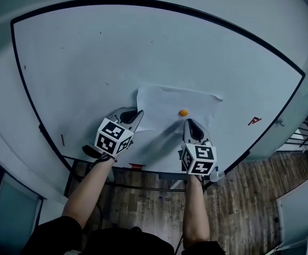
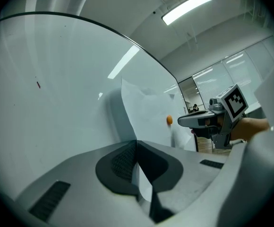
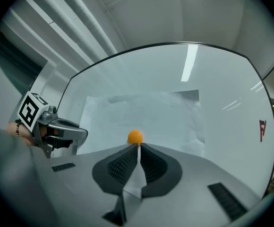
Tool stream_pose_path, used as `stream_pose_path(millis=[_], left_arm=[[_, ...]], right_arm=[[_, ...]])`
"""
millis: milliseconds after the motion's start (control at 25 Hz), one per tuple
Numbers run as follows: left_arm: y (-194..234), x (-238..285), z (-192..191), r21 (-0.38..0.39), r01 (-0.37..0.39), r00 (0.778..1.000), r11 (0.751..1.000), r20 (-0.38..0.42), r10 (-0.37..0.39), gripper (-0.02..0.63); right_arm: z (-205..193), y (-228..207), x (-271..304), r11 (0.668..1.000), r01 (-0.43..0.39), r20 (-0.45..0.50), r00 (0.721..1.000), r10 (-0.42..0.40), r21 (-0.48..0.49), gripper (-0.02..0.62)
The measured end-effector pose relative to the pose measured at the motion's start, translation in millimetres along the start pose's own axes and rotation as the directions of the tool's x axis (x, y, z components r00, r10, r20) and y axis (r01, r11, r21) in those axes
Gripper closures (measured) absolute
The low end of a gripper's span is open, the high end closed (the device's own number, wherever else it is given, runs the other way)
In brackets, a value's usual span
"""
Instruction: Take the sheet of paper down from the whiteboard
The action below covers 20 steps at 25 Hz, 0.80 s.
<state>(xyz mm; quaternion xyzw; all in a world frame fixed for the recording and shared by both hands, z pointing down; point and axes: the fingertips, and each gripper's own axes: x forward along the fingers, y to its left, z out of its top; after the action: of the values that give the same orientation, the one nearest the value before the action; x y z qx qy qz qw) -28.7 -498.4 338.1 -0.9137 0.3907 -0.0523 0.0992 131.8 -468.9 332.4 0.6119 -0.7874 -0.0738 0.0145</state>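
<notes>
Head view, L gripper (image 1: 138,113) jaws clamp paper (image 1: 167,104), R gripper (image 1: 188,122) shut at magnet (image 1: 183,112)

**Hidden, cut-off and unreadable areas**

In the head view, the left hand-held gripper (image 1: 138,113) and the right hand-held gripper (image 1: 188,122) cover the bottom edge of the sheet of paper (image 1: 170,102) and part of the lower frame of the whiteboard (image 1: 117,52). In the left gripper view, the sheet's left edge disappears behind the closed jaws, so whether the pads pinch it cannot be told. In the right gripper view, the closed jaw tips hide the underside of the orange magnet (image 3: 135,137), so contact cannot be told. The red mark (image 1: 254,121) is too small to read. The person's sleeves (image 1: 53,237) are cut off by the bottom edge of the head view.
</notes>
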Motion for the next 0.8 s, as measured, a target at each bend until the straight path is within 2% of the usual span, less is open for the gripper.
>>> stream_pose_path(millis=[120, 200, 320, 360, 640, 800], left_arm=[[-3, 3, -1, -0.017, -0.006, 1.0, 1.0, -0.018, 0.006, 0.584], [-2, 2, -2, -0.03, -0.021, 0.999, 0.999, -0.028, 0.02, 0.584], [0, 0, -3, -0.036, -0.048, 0.998, 0.998, -0.043, 0.046, 0.584], [0, 0, -3, -0.043, -0.052, 0.998, 0.998, -0.044, 0.05, 0.584], [-4, -4, -3, -0.063, -0.057, 0.997, 0.996, -0.061, 0.053, 0.584], [-4, -5, -2, -0.074, -0.046, 0.997, 0.996, -0.058, 0.041, 0.584]], right_arm=[[1, -1, -2, 1.0, 0.0, 0.005, 1.0, 0.0, 0.014, 0.57], [1, 1, 1, 1.0, 0.019, -0.006, 1.0, -0.019, -0.016, 0.564], [2, 9, 6, 0.997, 0.039, -0.031, 0.999, -0.041, -0.065, 0.473], [3, 11, 6, 0.997, 0.045, -0.034, 0.998, -0.048, -0.07, 0.46], [5, 12, 7, 0.994, 0.099, -0.036, 0.994, -0.101, -0.052, 0.457], [10, 11, 7, 0.994, 0.104, -0.045, 0.993, -0.105, -0.026, 0.457]])
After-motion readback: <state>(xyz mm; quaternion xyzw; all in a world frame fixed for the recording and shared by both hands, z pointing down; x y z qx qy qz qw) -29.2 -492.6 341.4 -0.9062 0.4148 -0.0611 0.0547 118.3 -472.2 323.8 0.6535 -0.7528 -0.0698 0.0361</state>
